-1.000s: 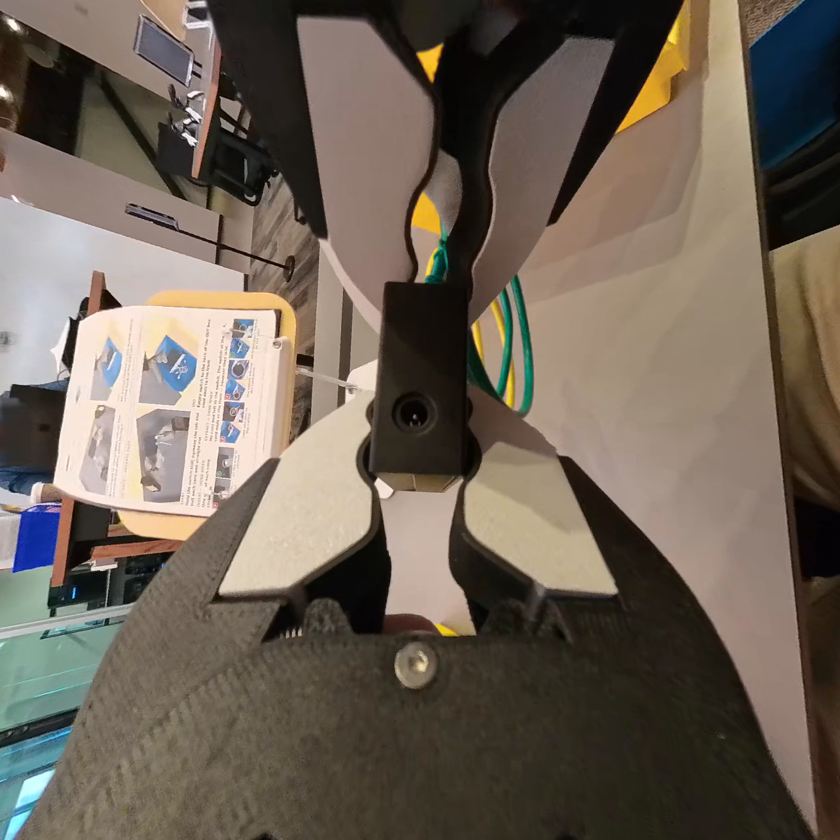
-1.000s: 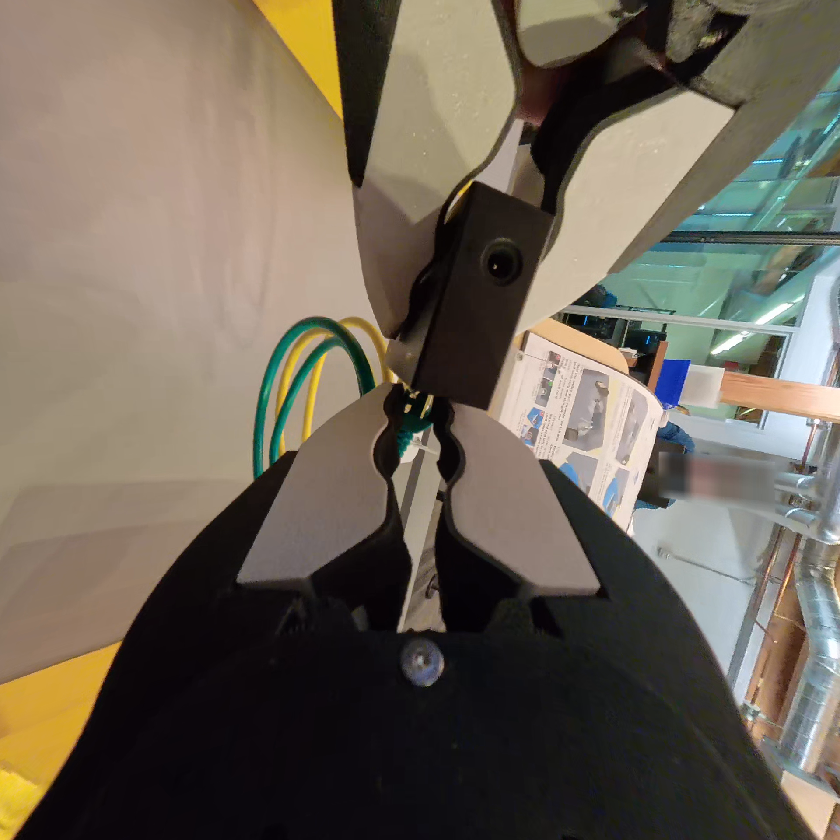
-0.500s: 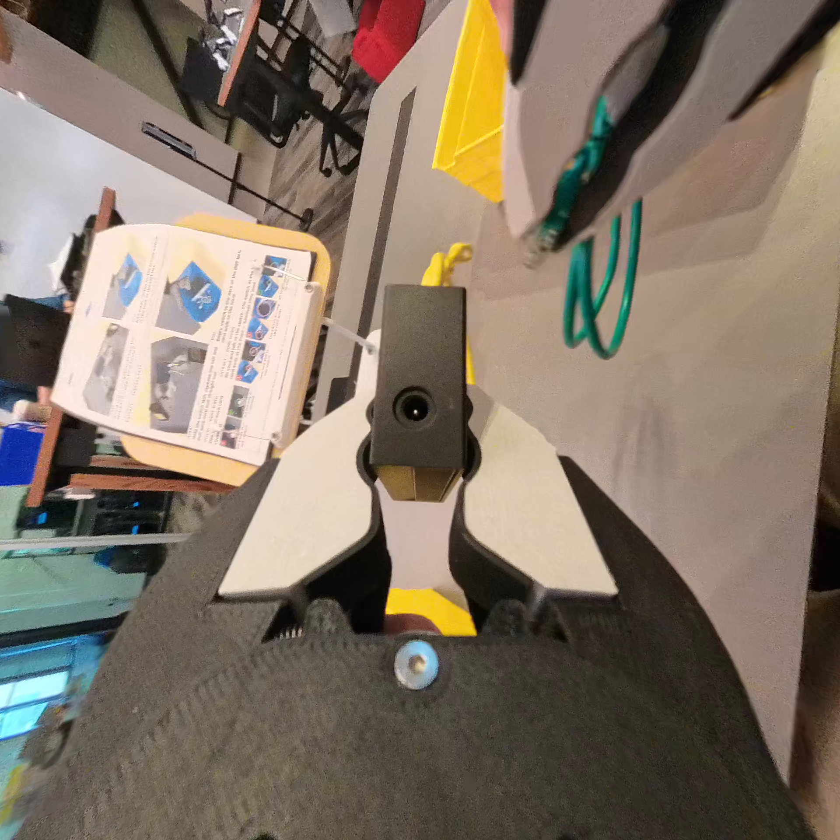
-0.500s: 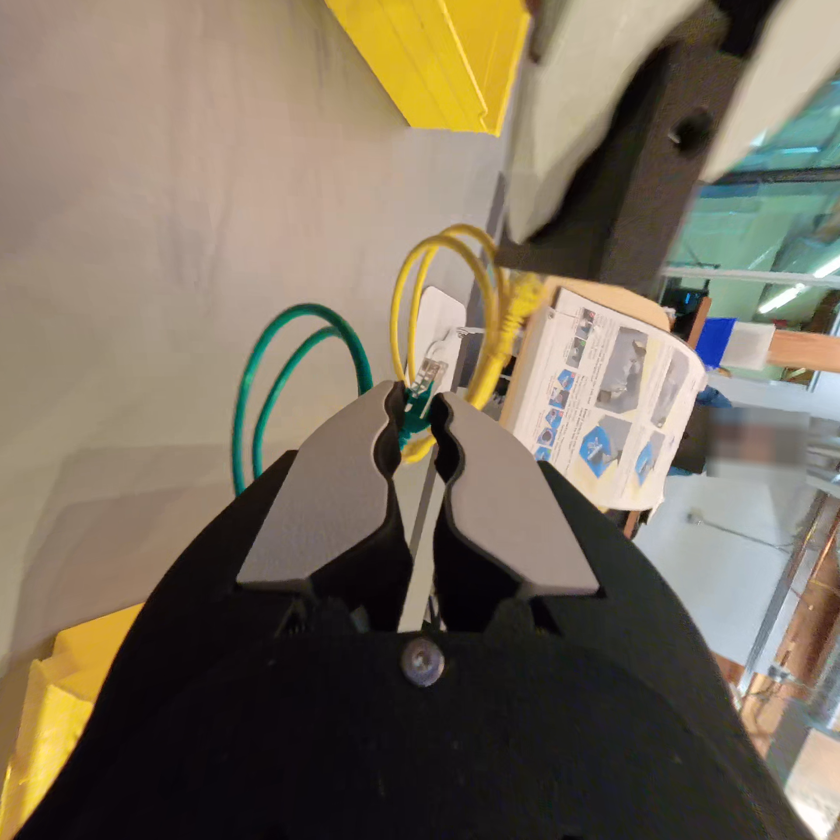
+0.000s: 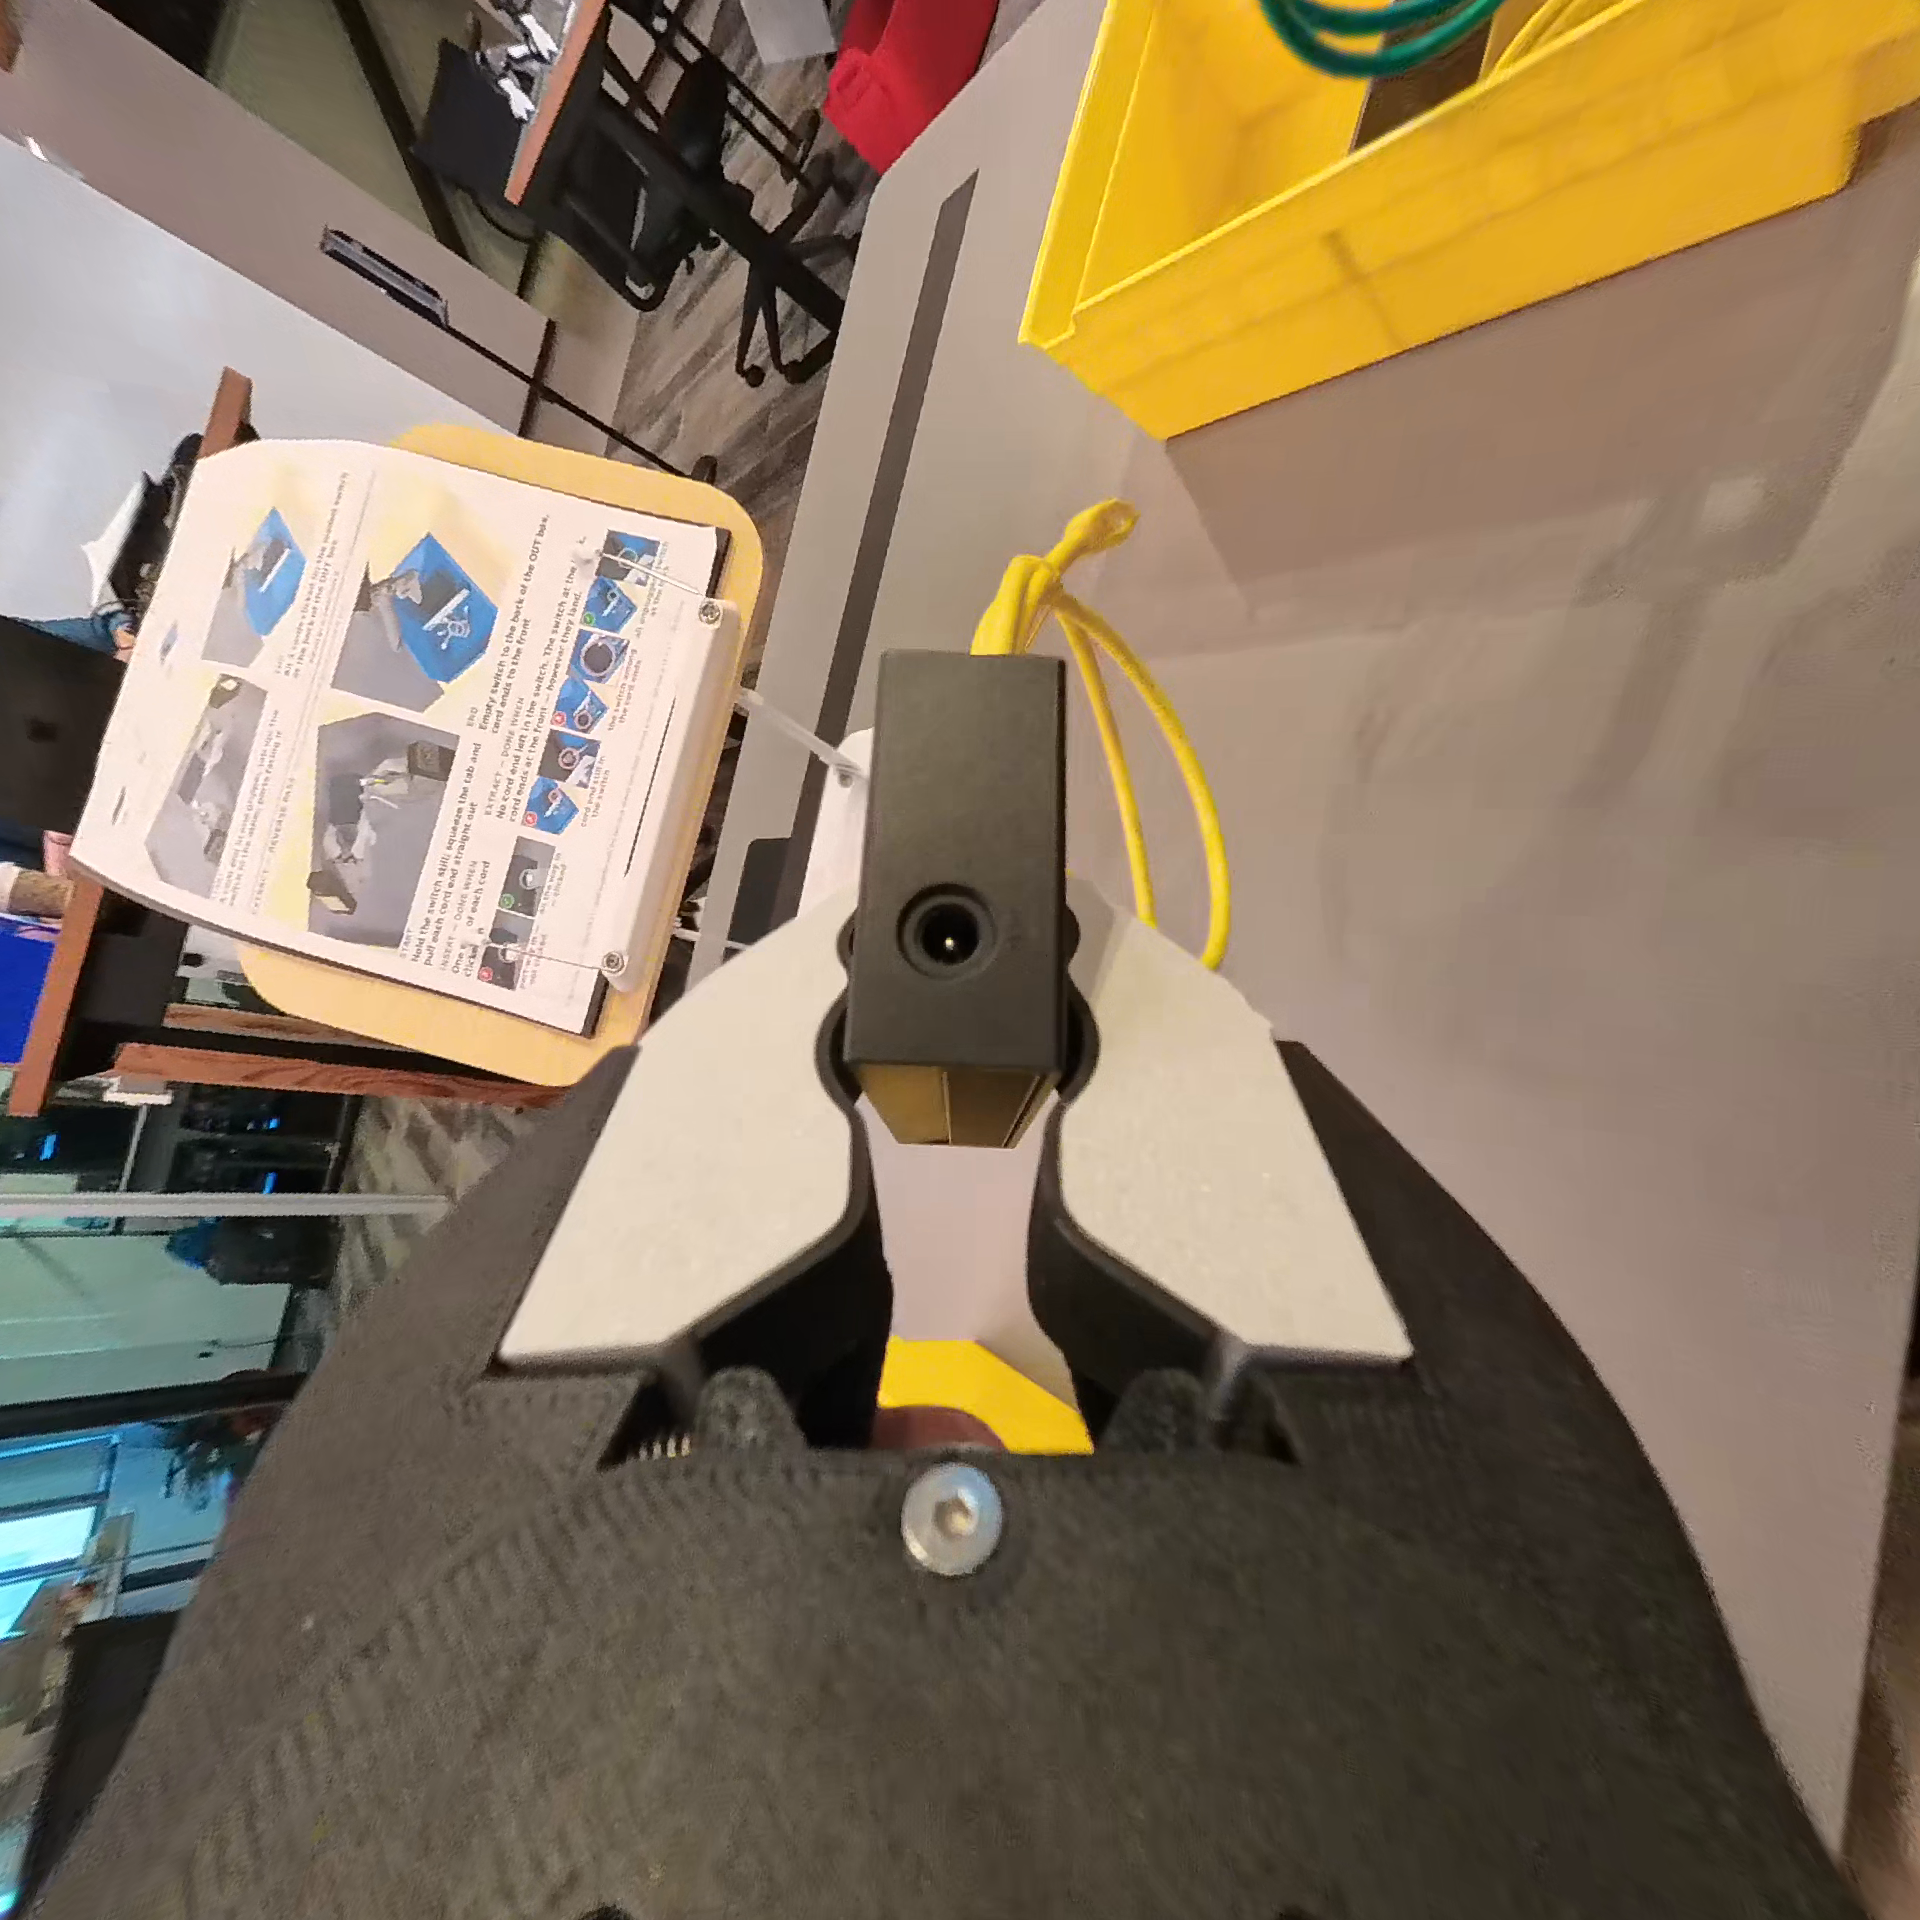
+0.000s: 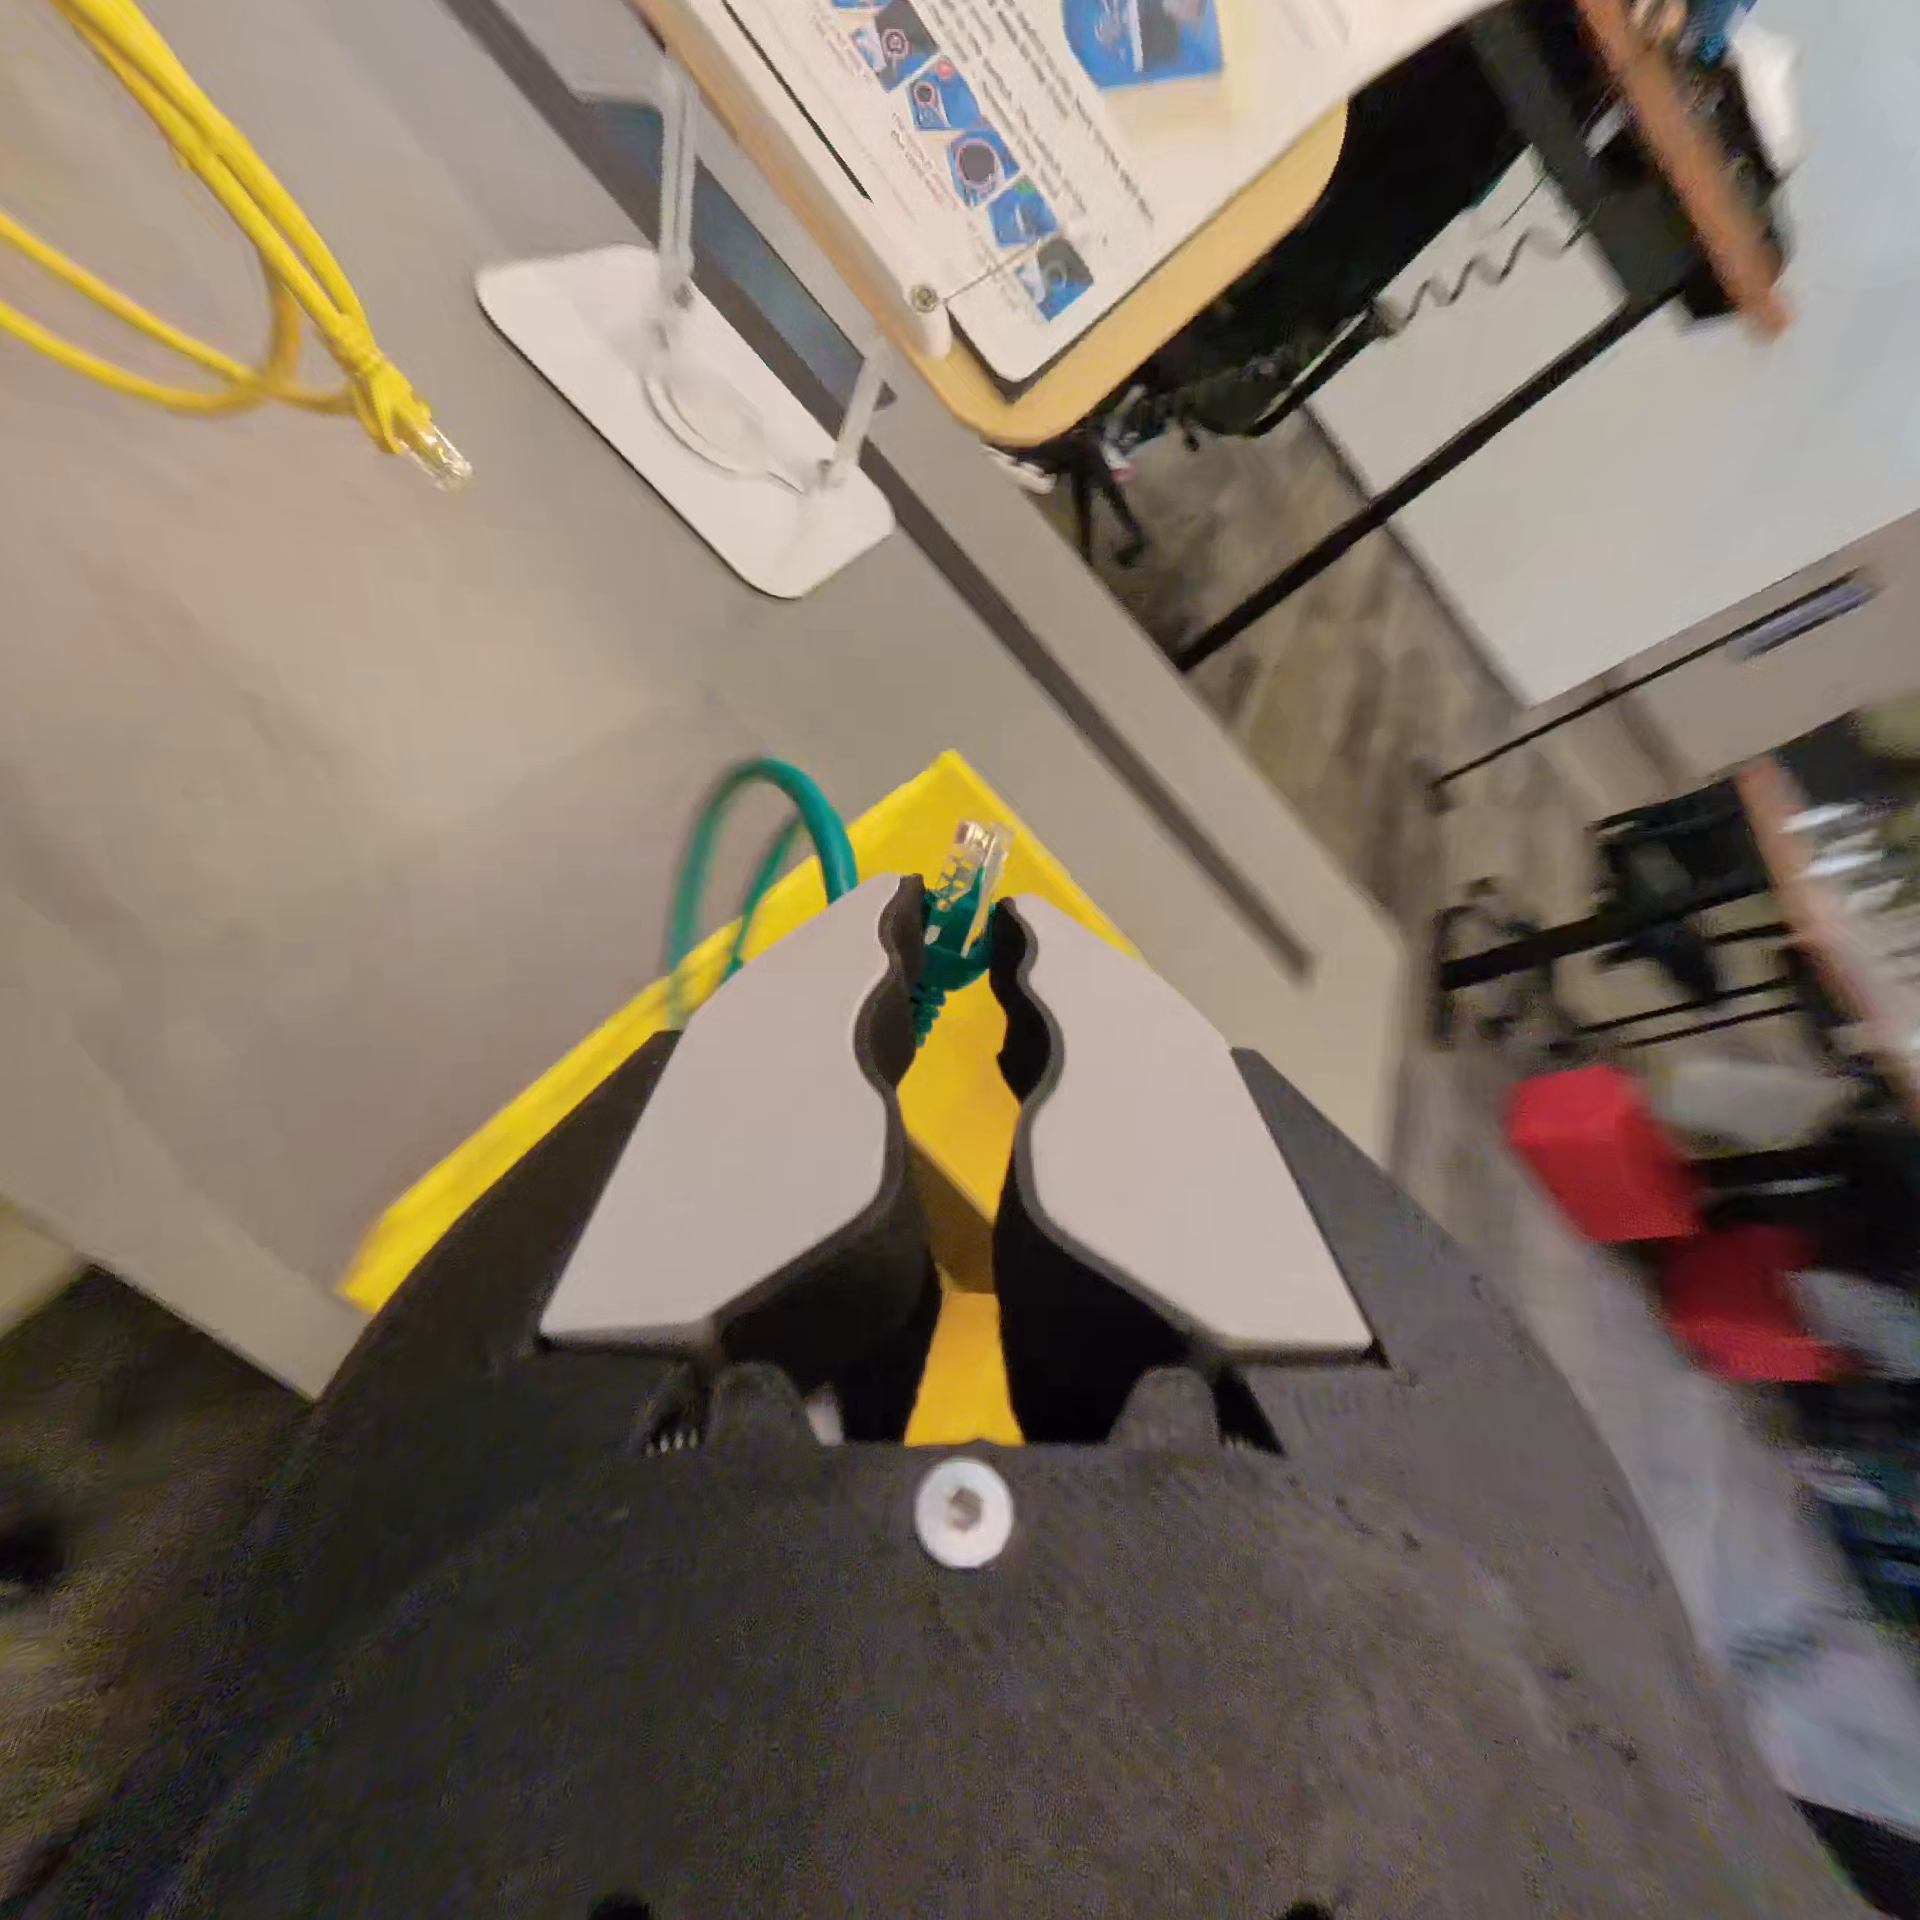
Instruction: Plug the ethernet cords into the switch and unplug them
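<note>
The left gripper is clamped on the switch — a black box gripped at its near end between the two grey fingers, with a round socket facing the camera and a brass-coloured underside showing just below the grip. The switch stands lengthwise away from the camera, raised above the grey table. A yellow cord loops just beside the switch on its right, one end rising behind the switch's far edge; whether it is plugged in cannot be told from here. Farther off on the table sits a yellow bin, with loops of the green cord hanging over it at the top edge of the view.

The right gripper pinches the green cord just behind its plug — the clear plug sticks out past the fingertips, free of anything. The cord's loops curve out to the left of the fingers and drop toward the bin directly below the gripper. In this view the yellow cord hangs at upper left, its free clear plug pointing toward a white stand base on the table. That stand holds a printed sheet on a board at the table's far edge. Beyond it, the room is blurred: dark chair legs and a red shape.
</note>
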`<state>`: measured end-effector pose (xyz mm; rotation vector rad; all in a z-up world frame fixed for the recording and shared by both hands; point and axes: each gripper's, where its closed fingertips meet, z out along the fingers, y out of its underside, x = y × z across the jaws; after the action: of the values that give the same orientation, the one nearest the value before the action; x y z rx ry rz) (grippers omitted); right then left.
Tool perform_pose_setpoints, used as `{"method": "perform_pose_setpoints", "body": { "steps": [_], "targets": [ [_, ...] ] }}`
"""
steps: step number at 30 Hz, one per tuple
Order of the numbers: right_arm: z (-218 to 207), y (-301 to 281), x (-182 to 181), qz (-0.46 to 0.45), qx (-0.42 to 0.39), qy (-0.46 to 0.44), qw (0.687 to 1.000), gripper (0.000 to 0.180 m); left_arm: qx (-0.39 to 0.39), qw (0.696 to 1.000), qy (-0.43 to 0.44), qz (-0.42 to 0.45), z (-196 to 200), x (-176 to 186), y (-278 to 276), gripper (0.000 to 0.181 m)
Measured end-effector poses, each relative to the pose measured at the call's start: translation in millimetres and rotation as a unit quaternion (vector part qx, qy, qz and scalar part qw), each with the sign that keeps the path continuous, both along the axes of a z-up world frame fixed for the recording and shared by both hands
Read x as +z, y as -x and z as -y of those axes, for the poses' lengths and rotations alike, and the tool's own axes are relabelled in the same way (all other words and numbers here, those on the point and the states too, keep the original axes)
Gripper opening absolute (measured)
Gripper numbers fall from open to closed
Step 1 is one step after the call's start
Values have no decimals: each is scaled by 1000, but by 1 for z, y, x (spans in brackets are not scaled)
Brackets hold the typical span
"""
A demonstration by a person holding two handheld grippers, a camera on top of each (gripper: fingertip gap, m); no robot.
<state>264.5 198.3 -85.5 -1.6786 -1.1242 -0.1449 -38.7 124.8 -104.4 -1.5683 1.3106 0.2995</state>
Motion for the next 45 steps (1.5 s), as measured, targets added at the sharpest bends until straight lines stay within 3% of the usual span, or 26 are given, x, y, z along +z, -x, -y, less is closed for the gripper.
{"method": "perform_pose_setpoints", "body": {
  "steps": [1,6,10,15,20,22,25,28,30,33,36,39,43,45],
  "targets": [
    [-2,-9,-12,-42,-8,32,999,12,3,1000,-4,-6,-1,-1,1,29],
    [-26,-61,-74,-190,-101,126,968,12,4,1000,-9,-18,-3,-5,-1,29],
    [-39,-88,-125,-147,-188,145,960,12,9,999,-13,-30,-5,-9,1,29],
    [-46,-116,-138,17,-272,124,954,13,11,1000,-14,-23,-7,-9,3,29],
    [-52,-130,-158,92,-299,162,936,17,16,999,-17,-22,-8,-8,8,29],
    [-53,-146,-164,132,-326,182,918,45,18,999,-19,-19,-9,-6,9,29],
    [-56,-145,-143,116,-311,153,931,59,19,999,-23,-15,-10,-5,10,29],
    [-51,-115,-106,101,-249,87,959,58,9,1000,-28,-8,-10,-4,8,29],
    [-34,-57,-74,72,-134,31,988,49,2,999,-40,-6,-10,-1,5,29],
    [5,38,-31,49,30,-46,997,46,-21,998,-53,-8,-3,2,-5,29],
    [49,130,-10,52,180,-105,977,44,-33,997,-64,-21,2,3,-13,29],
    [75,198,-12,91,263,-144,949,44,-48,996,-72,-26,10,4,-21,29],
    [69,244,-28,165,280,-201,924,41,-72,994,-77,-31,22,6,-34,29],
    [67,257,-37,182,290,-208,916,31,-80,993,-78,-32,26,7,-38,29]
  ]
}}
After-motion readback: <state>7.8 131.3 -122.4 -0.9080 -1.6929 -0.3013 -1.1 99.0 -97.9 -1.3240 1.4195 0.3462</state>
